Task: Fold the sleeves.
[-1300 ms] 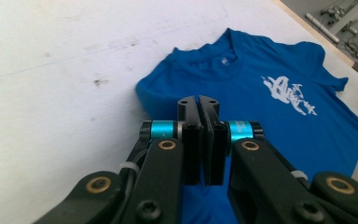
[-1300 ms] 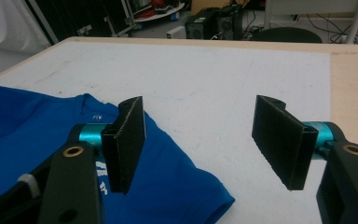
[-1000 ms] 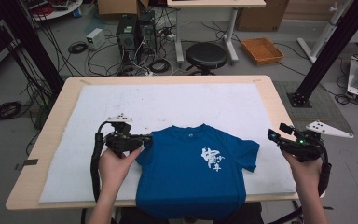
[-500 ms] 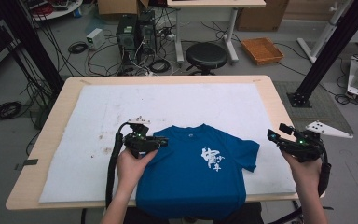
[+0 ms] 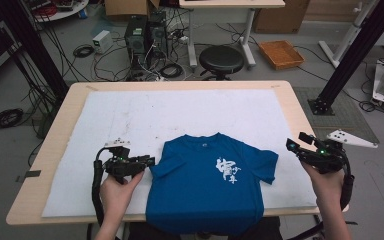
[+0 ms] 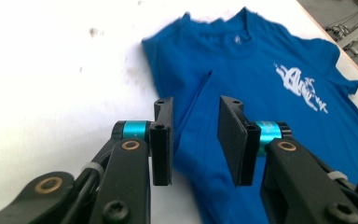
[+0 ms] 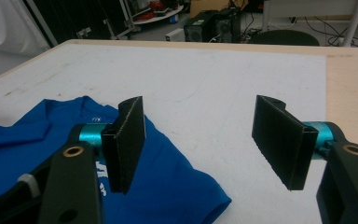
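- Our left gripper (image 6: 195,140): jaws narrow, just been opening, nothing pinched; folded sleeve lies under the gap.
- Our right gripper (image 7: 212,144): jaws wide, empty, at the shirt's 3 o'clock.
- Blue t-shirt (image 5: 207,187) flat on white mat (image 5: 130,115); long axis 12–6, collar at 12, hem over the near edge.
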Demonstrator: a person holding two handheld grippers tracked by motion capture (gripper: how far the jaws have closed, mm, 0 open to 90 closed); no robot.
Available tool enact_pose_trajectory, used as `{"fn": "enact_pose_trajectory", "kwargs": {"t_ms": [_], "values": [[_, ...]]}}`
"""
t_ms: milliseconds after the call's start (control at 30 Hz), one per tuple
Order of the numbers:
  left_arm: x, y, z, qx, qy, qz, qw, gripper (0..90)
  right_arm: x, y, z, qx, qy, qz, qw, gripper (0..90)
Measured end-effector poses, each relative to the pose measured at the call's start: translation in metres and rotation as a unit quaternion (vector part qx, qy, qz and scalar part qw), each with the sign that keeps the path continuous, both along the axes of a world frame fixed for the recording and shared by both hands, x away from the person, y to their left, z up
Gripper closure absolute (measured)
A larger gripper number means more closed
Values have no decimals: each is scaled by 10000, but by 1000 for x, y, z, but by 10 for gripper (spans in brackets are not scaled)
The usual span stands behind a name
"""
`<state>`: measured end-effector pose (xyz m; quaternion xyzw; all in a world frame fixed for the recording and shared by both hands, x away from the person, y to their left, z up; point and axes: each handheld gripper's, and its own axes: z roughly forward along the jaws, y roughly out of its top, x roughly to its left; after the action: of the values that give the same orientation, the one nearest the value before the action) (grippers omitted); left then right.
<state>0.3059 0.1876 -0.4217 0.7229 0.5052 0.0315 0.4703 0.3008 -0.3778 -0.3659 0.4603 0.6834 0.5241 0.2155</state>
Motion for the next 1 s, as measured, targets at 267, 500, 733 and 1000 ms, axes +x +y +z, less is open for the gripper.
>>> {"fn": "enact_pose_trajectory", "kwargs": {"t_ms": [267,500,733,1000], "values": [[-2,-5,-13,-174,129,-322,9992,870,1,3,0,-6,23,20,10000,345],[-6,-15,-10,-211,-9,-583,9981,878,1,1,-1,4,19,-9,10000,345],[-9,-34,-6,-166,-159,-1133,9933,879,1,2,-1,-5,19,-3,10000,345],[-16,-60,-3,37,-347,-1956,9801,878,0,1,-1,2,26,-16,10000,345]]}}
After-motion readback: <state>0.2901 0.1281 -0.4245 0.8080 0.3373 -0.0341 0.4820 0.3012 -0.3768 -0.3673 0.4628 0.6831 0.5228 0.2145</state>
